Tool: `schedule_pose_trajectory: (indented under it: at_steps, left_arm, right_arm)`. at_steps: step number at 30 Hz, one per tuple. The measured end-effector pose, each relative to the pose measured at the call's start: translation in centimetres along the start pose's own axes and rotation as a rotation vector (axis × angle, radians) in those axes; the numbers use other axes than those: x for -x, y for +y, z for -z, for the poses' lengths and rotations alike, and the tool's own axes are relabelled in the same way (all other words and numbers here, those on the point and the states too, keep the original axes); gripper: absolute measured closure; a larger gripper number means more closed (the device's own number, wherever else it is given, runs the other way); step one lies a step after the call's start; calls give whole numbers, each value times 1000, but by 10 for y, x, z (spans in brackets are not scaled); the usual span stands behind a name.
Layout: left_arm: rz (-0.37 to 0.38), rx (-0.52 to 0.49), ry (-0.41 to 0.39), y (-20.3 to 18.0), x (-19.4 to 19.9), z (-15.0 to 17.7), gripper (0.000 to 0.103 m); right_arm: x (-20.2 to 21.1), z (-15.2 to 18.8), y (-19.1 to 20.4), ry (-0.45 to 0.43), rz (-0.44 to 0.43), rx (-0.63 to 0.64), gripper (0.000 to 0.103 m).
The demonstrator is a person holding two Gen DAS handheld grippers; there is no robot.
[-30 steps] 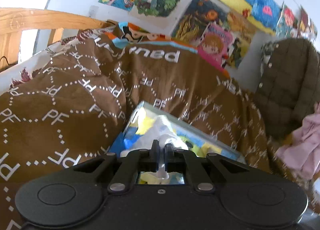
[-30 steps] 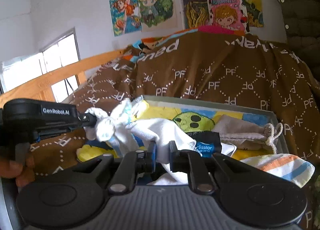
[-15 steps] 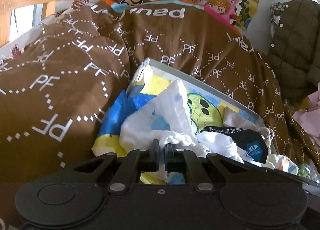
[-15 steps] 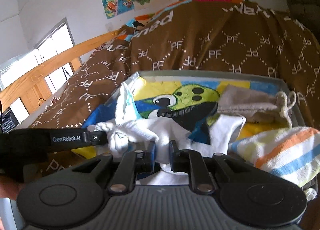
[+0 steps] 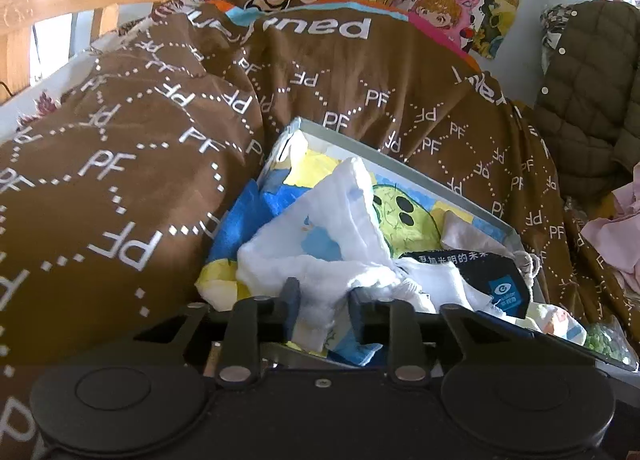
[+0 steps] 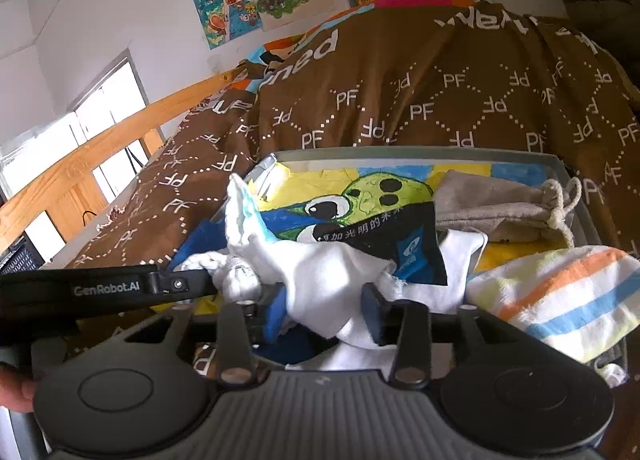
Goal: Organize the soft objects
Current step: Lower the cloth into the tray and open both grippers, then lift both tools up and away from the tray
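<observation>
**White cloth draped over the grey box, both grippers letting go**

White cloth (image 5: pixel 344 227) lies crumpled on top of the other items in the grey box (image 6: pixel 420 155), toward the box's left and near side.

Largest to smallest:

- Brown "PF" blanket (image 5: pixel 132 163): covers the bed and bunches up around the box on the left and behind it.
- Wooden bed rail (image 6: pixel 100 163): runs along the far-left edge of the bed, window behind it.
- Olive quilted jacket (image 5: pixel 588 99): hanging at right, well apart from the box.
- Grey box: sits on the blanket, lined with a cartoon-print cloth (image 6: pixel 372 195) in yellow, blue and green.
- Striped towel (image 6: pixel 560 292): orange, blue and yellow bands, at the box's right near corner.
- Beige drawstring pouch (image 6: pixel 500 203): far-right part of the box, cord at its right end.
- Black lens cloth (image 6: pixel 400 248) with a blue logo patch: centre of the box, partly under the white cloth.
- Left gripper (image 5: pixel 323 300): jaws opening. A fold of white cloth sits between the fingers, with a gap showing on either side of it.
- Right gripper (image 6: pixel 326 310): jaws opening. White cloth hangs between the fingers, loose, not clamped.

In the right wrist view the left gripper comes in from the left, its tip at the knotted end of the white cloth.
</observation>
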State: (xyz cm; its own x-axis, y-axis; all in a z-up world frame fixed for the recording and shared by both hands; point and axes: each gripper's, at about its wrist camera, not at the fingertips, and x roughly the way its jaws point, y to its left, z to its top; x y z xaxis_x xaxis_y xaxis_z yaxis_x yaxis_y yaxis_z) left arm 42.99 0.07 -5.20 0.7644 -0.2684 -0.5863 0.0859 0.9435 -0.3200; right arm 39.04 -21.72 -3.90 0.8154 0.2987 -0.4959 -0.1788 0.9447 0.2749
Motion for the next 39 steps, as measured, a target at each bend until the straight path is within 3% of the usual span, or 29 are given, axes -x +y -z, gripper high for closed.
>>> schedule_pose_trajectory:
  at_steps: [5,12,19,21,28,39]
  left_arm:
    - [-10,-8,-45,-4,23,0,42]
    - [-15,-20,-85,-11,63,2,31]
    - [-14,-37,-162,-19,118,7,22]
    - [-13,-43,-192,-22,136,9,16]
    - [-7,-82,-302,-34,197,24,3]
    - [-9,-189,-364,-45,271,62,1]
  right_arm:
    - [20,-4,2,-43,29,18,38]
    - [64,-12,-4,-126,46,-30,18]
    - [123,-18,6,-254,50,21,7]
    - [140,-17,12,-282,49,44,4]
    - [184,-5,30,-336,34,77,0]
    - [239,28,59,-377,30,134,0]
